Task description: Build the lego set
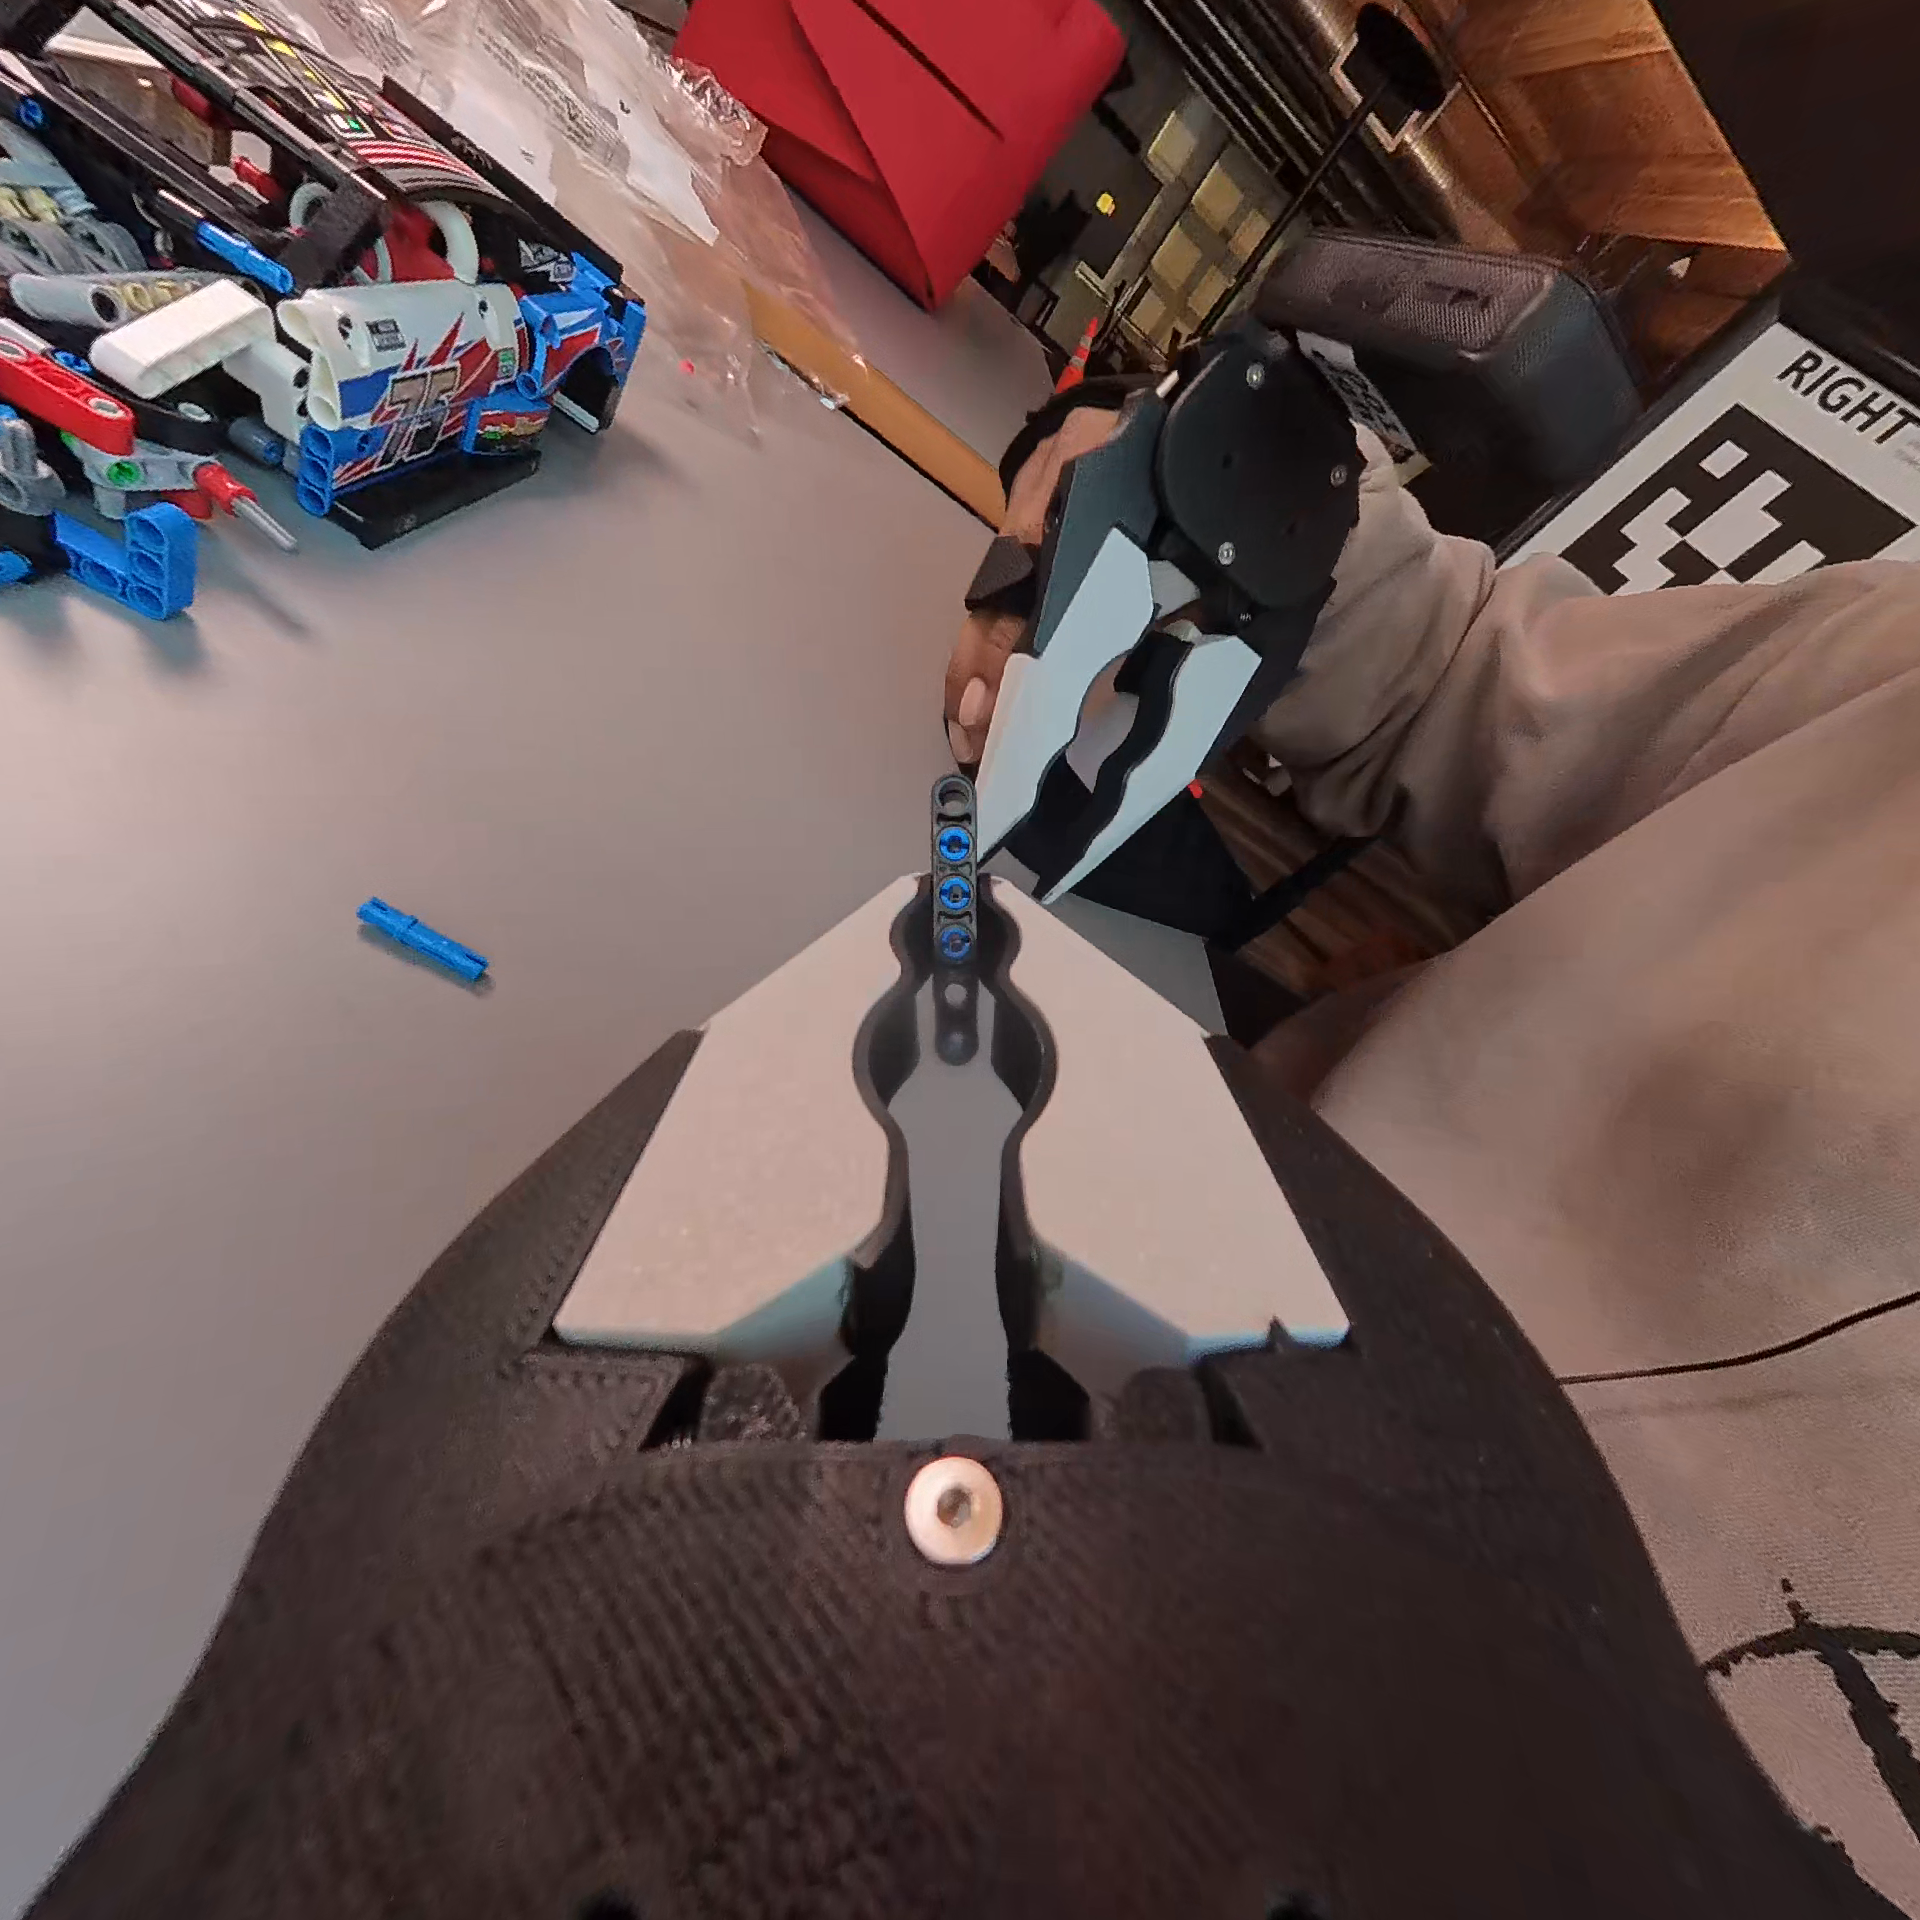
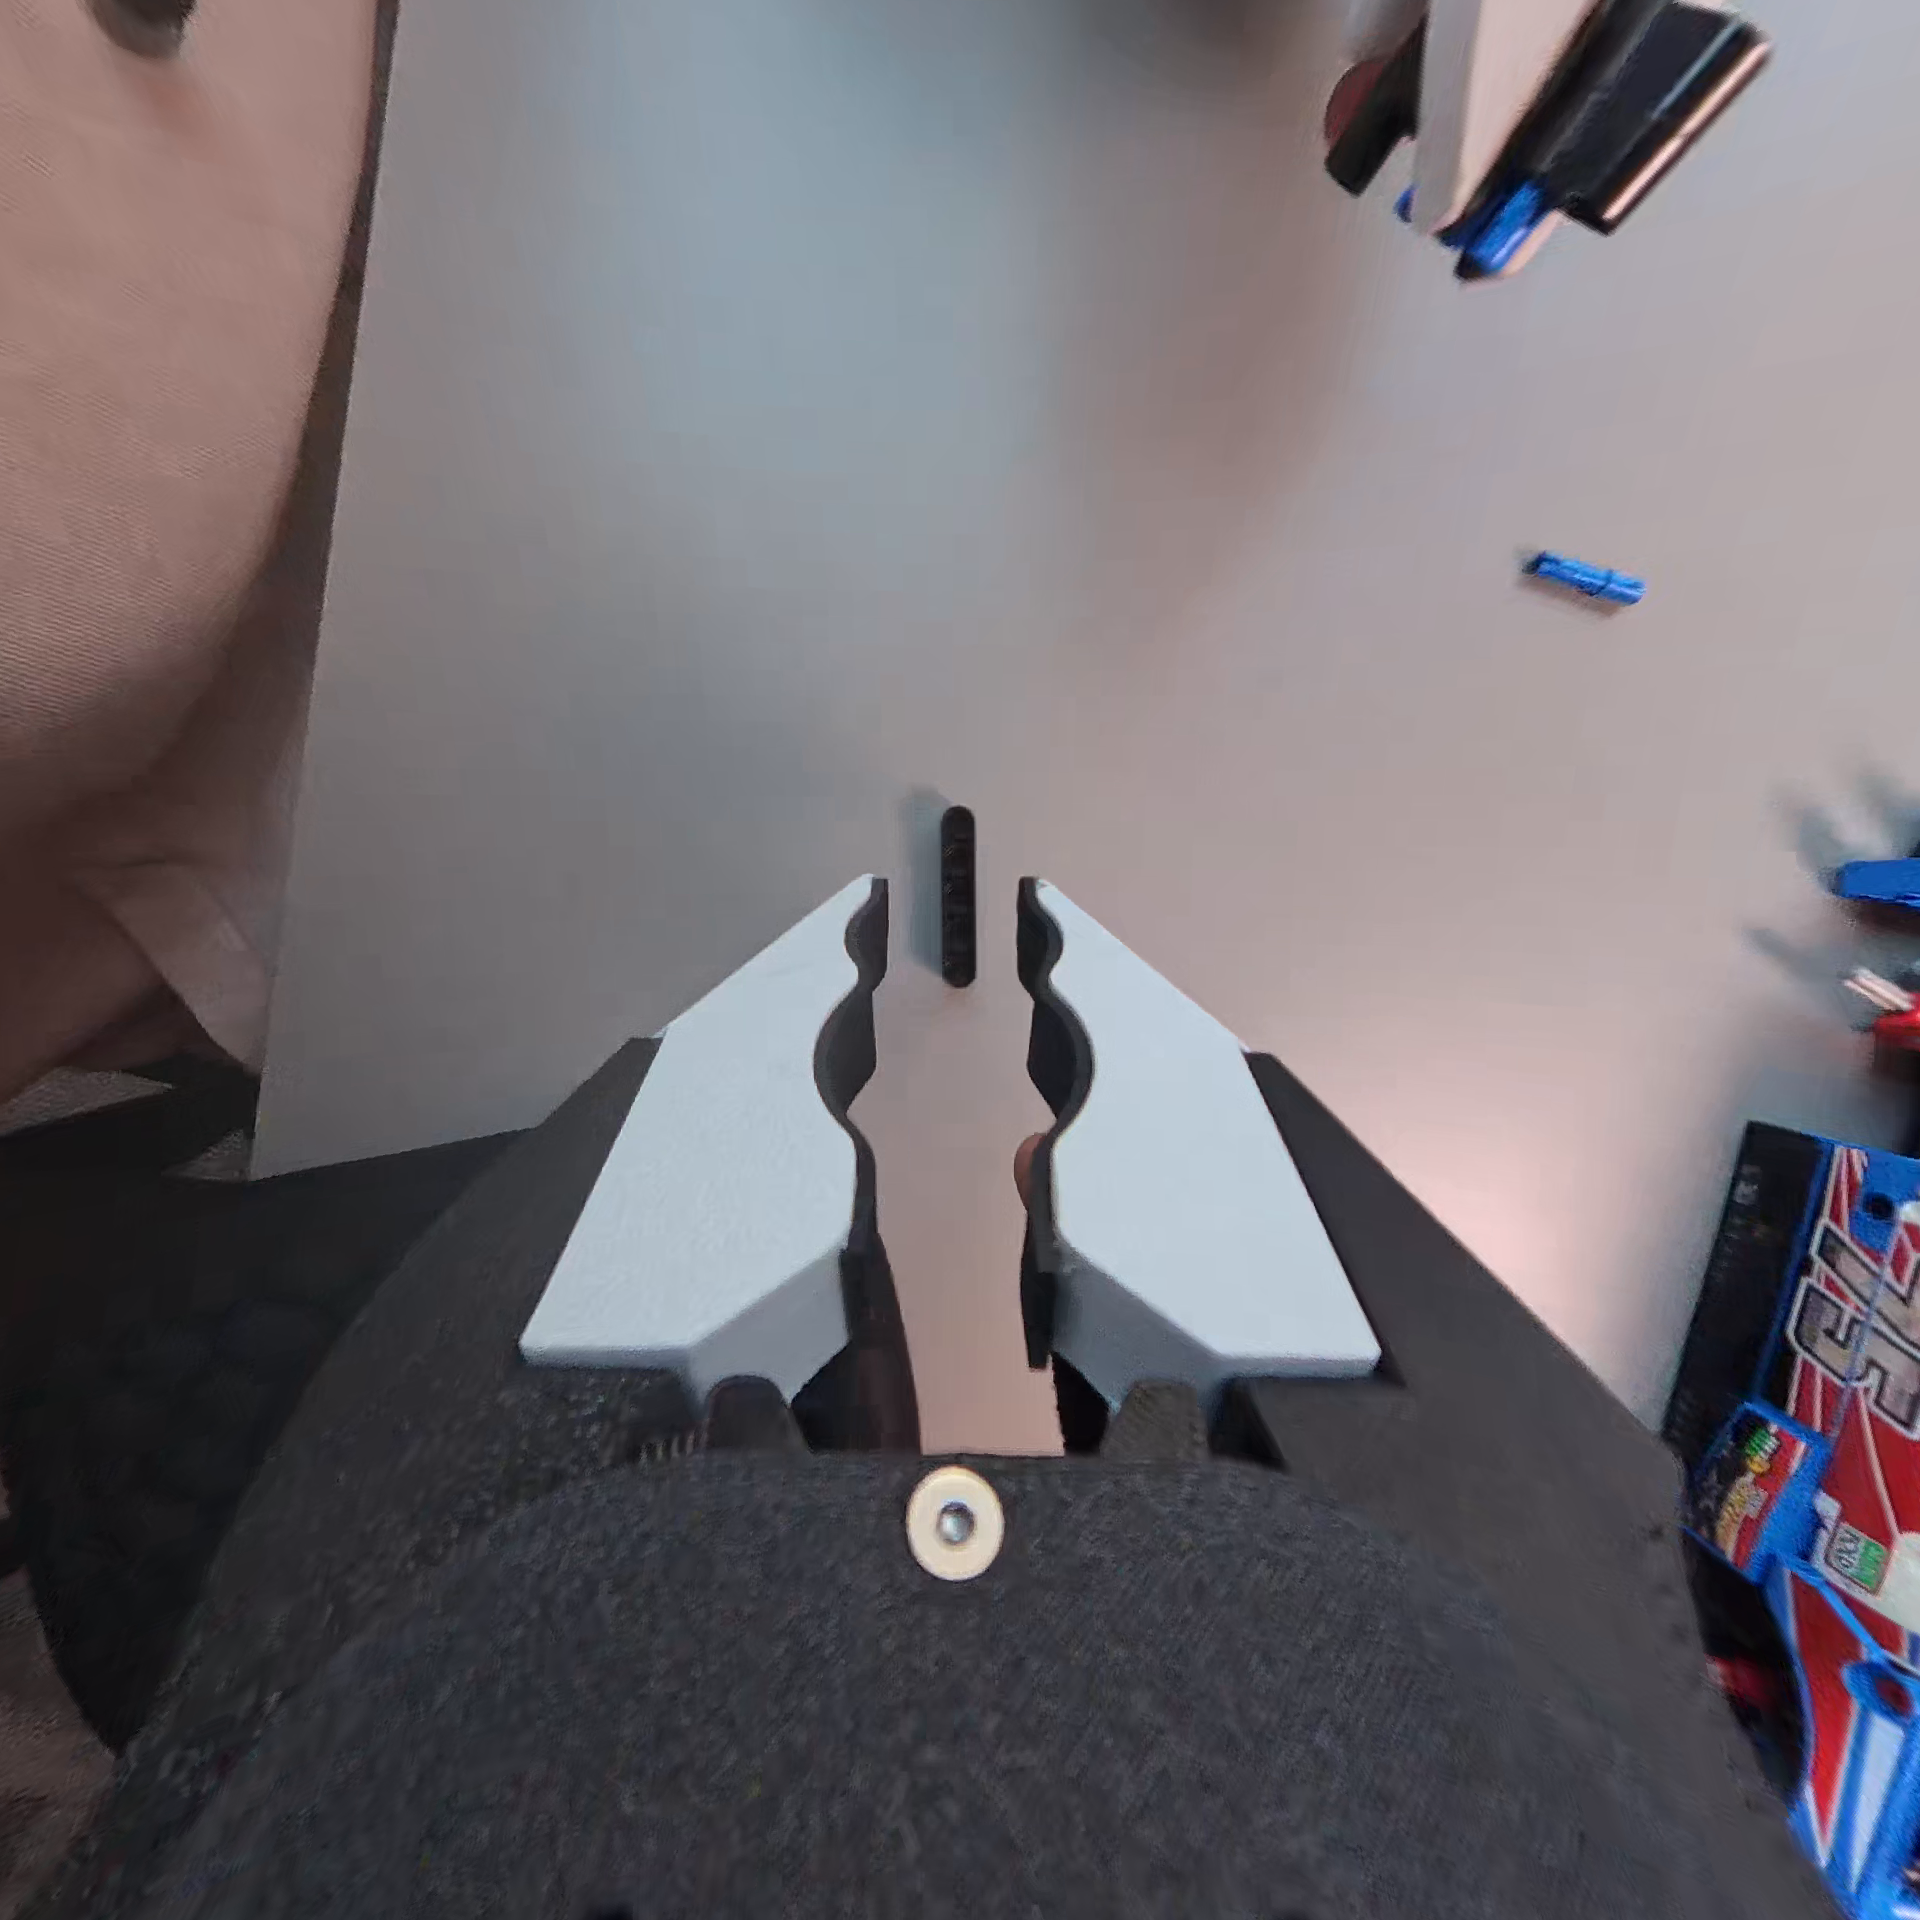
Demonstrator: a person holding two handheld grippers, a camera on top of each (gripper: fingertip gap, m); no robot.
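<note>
My left gripper [image 1: 954,883] is shut on a black beam [image 1: 954,831] that carries three blue pins, and holds it upright above the grey table [image 1: 571,779]. The beam's top end sticks out past the fingertips. My right gripper [image 1: 1020,875] is open, points down at the table just right of that beam, and holds nothing. In the right wrist view its fingers [image 2: 954,883] are spread either side of a second black beam [image 2: 956,899] on the table, with a gap on both sides. The left gripper [image 2: 1496,177] shows blurred at the top right, with blue pins at its tip.
A loose blue pin [image 1: 421,938] lies on the table to the left and also shows in the right wrist view [image 2: 1584,590]. The part-built lego car [image 1: 343,343] with loose parts stands at the far left. A red bag [image 1: 914,114] and plastic wrappers [image 1: 582,104] lie beyond. The grippers' ends are close to 11 centimetres from one another.
</note>
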